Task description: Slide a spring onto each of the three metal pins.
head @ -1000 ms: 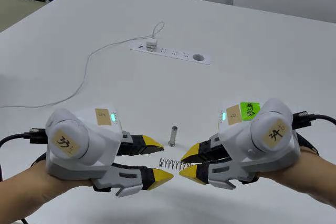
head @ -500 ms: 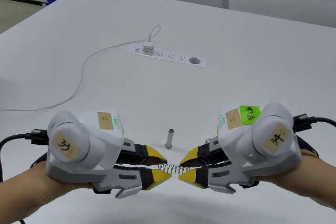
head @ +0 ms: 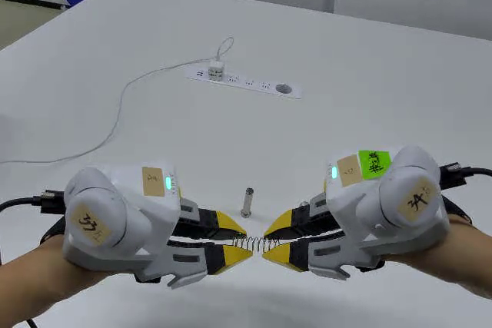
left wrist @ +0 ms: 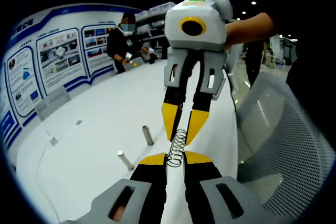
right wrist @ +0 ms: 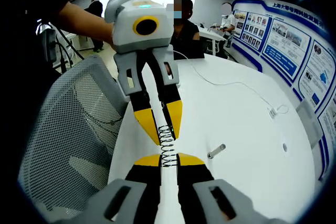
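Spring (head: pixel 255 245) spanning left tongs (head: pixel 243 243), right tongs (head: pixel 267 244)

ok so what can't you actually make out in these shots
Ends of the spring: head view, buried between the jaws of the left gripper and the right gripper, so the depth of each hold is unclear.
Table behind the right gripper: head view, the gripper's body covers it; whatever stands there is hidden.
Cable: head view, cut off by the left edge.
Power strip markings: head view, too small.
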Tool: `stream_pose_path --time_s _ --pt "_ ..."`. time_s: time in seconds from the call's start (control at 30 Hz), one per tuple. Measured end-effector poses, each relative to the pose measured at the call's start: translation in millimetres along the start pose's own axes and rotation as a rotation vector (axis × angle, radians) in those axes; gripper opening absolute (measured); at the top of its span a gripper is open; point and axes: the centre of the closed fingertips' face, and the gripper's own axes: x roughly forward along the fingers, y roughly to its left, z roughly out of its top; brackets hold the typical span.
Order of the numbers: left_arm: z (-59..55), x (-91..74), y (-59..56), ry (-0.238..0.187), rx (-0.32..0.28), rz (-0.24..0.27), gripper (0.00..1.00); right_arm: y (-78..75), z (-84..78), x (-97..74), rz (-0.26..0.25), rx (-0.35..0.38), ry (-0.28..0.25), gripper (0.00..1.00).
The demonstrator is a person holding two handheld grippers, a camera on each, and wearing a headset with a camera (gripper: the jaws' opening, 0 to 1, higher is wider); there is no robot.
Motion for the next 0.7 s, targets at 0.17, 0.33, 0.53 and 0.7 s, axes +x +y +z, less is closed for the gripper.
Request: stream_pose_path --time_s 0.17,0.33,0.53,0.7 --pt "1.6 0.2 -0.7 0.004 0.02 -0.012 0.11 -0.7 -0.6 -0.9 -0.017 -0.007 -0.006 0.12" --pt "4.2 -0.1 -1.0 -0.007 0.02 -0.013 0.1 -4.7 -6.2 -1.7 -0.043 0.027 -0.02 0.15" --pt "5.0 -0.9 -0.9 -0.014 0.018 -0.017 0.1 -3.2 -6.2 -3.0 -0.027 0.064 -0.048 0.12" --pt "4.3 -1.2 -1.4 -0.014 0.018 -0.021 0.11 -1.5 -3.9 -4.1 -0.002 0.091 -0.059 0.11"
